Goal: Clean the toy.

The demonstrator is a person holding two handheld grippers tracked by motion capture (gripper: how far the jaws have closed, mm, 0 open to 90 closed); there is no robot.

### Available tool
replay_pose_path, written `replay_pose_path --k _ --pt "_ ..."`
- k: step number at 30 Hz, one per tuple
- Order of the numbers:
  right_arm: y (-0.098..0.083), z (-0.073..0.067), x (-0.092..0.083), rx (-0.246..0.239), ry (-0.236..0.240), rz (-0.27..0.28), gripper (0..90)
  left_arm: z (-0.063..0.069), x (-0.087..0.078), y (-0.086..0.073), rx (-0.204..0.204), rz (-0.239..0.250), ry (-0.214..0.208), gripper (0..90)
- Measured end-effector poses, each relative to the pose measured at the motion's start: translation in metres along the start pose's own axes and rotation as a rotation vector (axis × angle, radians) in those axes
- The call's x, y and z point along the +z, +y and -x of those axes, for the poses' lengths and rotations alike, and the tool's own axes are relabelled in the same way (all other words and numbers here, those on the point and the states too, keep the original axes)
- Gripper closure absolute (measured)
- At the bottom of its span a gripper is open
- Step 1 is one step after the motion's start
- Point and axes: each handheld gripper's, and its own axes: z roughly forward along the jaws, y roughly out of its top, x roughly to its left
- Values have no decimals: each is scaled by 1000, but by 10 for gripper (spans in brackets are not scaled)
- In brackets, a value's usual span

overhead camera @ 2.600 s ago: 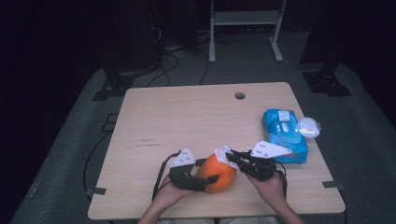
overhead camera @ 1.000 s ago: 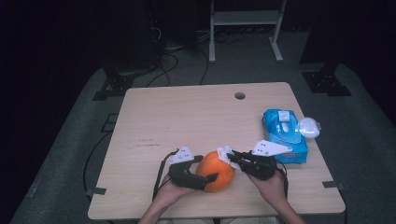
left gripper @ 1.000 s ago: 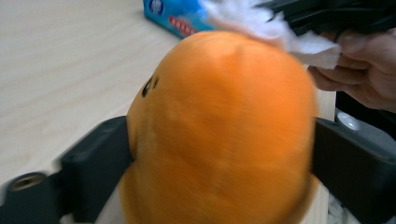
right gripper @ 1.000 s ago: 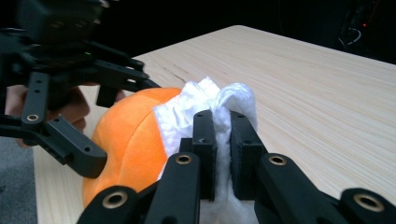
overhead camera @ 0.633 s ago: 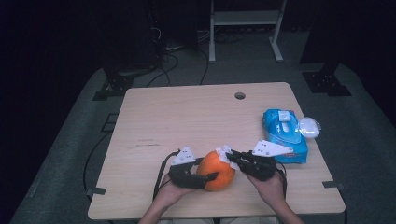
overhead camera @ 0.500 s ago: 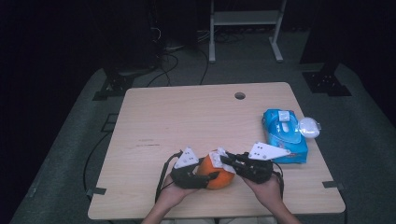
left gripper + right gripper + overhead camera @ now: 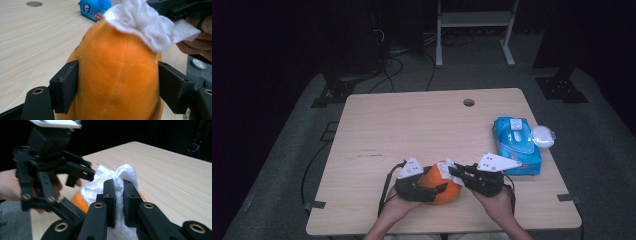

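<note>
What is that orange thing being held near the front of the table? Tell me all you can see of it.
The orange plush toy looks soft and fuzzy, rounded, with a seam running down its middle. It sits near the table's front edge, between the jaws of the left gripper, whose pads flank its sides; the jaws have just been opening. A crumpled white wipe, pinched in the right gripper, rests on its top. I cannot tell what the toy depicts.

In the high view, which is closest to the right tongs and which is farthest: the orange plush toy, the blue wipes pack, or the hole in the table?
1. Orange plush toy: right beside the right tongs, to their left.
2. Blue wipes pack: on the table's right side, a little beyond them.
3. Hole in the table: near the far edge.
</note>
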Motion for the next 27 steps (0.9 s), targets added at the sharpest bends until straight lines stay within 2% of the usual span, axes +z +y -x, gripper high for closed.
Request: replay_pose_path --k 1,2,4,6,8,10,14,15,17,18,19,23,24,27 --pt "1 -2 1 -12 1 -4 816 0 0 0 8 -3 -3 232" --pt "0 0 2 -18 1 -6 817 -2 -2 1 -2 2 -26 211" --pt "-3 7 1 12 2 -8 817 -7 -4 0 -20 13 -60 159" --pt "-8 17 0 27 -34 -11 817 -12 -4 -2 -31 3 -59 101" --pt "-10 25 -3 53 -55 -8 816 -14 1 -6 -30 -24 -61 93" --pt "-11 28 -5 72 -59 -6 816 -11 3 -7 -8 -20 -40 200" --pt "-4 16 -6 34 -57 16 815 -3 -1 -2 50 -20 21 343" --pt "-2 12 -7 25 -38 28 815 -1 -1 -1 56 -19 32 365" --pt "2 4 -6 -6 -16 31 815 3 -2 0 76 -20 41 386" --pt "3 2 -5 -32 -30 24 816 4 -2 0 80 -18 45 397" --pt "2 3 -5 -37 -34 22 817 4 -4 1 82 -16 44 407" --pt "-6 23 -7 45 -49 4 817 5 -9 6 81 -3 41 423" --pt "-7 24 -7 47 -47 7 817 5 -9 6 81 -6 40 423" --pt "-2 13 -6 15 -32 22 816 3 -9 5 70 -9 34 425"
